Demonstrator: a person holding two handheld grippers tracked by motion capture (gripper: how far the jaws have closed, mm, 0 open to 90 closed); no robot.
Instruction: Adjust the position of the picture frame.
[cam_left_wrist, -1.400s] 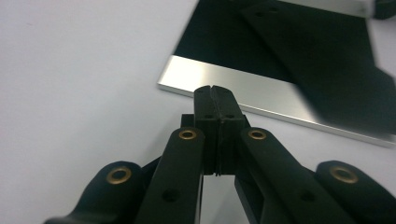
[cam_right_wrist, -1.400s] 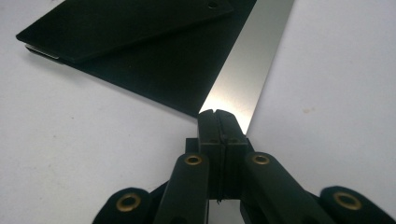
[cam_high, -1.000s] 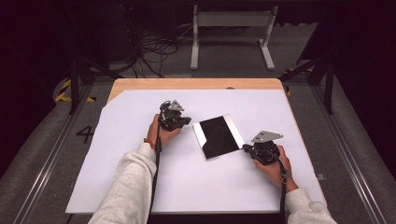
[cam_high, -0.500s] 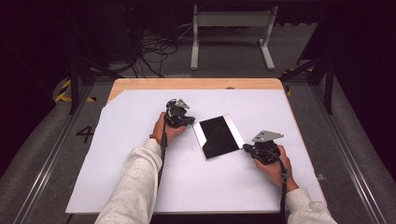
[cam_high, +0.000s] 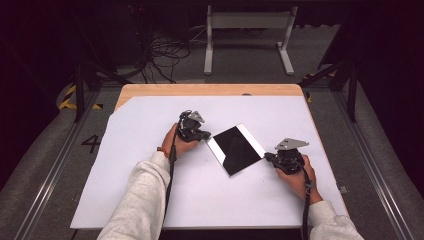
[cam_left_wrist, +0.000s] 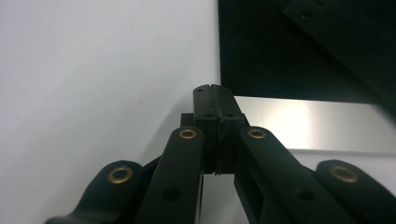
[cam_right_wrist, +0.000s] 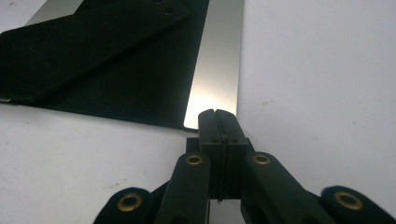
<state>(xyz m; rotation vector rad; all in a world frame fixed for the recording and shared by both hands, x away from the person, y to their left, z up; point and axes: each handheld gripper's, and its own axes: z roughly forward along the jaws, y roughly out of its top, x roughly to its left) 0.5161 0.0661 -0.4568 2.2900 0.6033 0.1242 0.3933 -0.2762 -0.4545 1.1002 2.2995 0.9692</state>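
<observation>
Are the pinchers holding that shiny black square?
No. Both the left gripper and right gripper are shut with nothing between the jaws, tips at opposite corners of the plate.

Tablet (cam_high: 236, 149): glossy black face, silver strips along two edges. Table sheet (cam_high: 150, 200) plain white; wood rim (cam_high: 210, 89) pale tan. Both grippers (cam_high: 200, 134) (cam_high: 272, 157) black, brass rivets. Sleeves (cam_high: 140, 200) light grey.

Both arms wear light grey sweatshirt sleeves with ribbed cuffs. The left tongs (cam_high: 206, 136) and right tongs (cam_high: 268, 157) are matte black, each topped with a grey three-cornered plate, and a black cable trails from each back along its sleeve. In the gripper views the black link arms carry brass-coloured bushings and small screw holes, below the two narrow jaw blocks at the tip with a thin seam between them.
</observation>
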